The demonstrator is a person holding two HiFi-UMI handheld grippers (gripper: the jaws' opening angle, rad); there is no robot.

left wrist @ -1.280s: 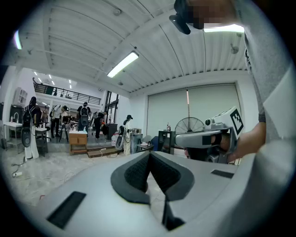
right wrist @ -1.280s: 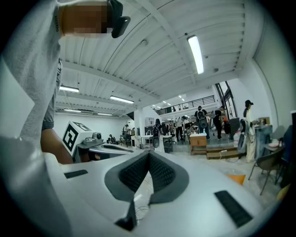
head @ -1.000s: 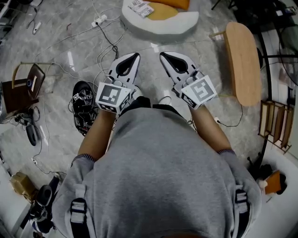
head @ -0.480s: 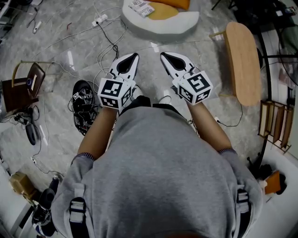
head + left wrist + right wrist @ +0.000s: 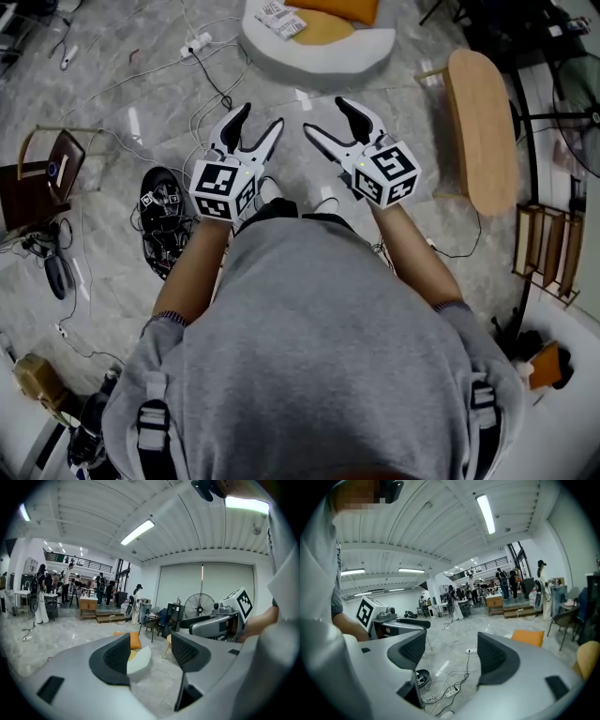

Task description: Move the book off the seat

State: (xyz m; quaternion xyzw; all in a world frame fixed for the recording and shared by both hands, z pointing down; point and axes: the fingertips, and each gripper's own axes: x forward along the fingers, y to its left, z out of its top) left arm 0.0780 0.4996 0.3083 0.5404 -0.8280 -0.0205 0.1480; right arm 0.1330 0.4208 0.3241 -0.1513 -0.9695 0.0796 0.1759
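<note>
The book (image 5: 281,17), with a patterned cover, lies on the low white seat (image 5: 319,54) at the top of the head view, beside an orange cushion (image 5: 330,22). My left gripper (image 5: 260,119) and right gripper (image 5: 324,114) hang side by side in front of my body, well short of the seat. The jaws of both have just been opening and now stand open with nothing between them. In the left gripper view the seat (image 5: 139,662) and cushion (image 5: 135,641) show between the left gripper's (image 5: 150,654) pads, still far off. The right gripper (image 5: 452,657) looks over bare floor and cables.
A long wooden bench (image 5: 483,127) stands to the right of the seat. Cables and a power strip (image 5: 198,42) trail over the marble floor. A black device (image 5: 164,220) and a brown bag (image 5: 49,173) lie at the left, a wooden rack (image 5: 546,253) at the right. People stand far back.
Both grippers were shut in the earlier frames and now have their jaws spread wide. Both hands have sunk slightly and rolled a little.
</note>
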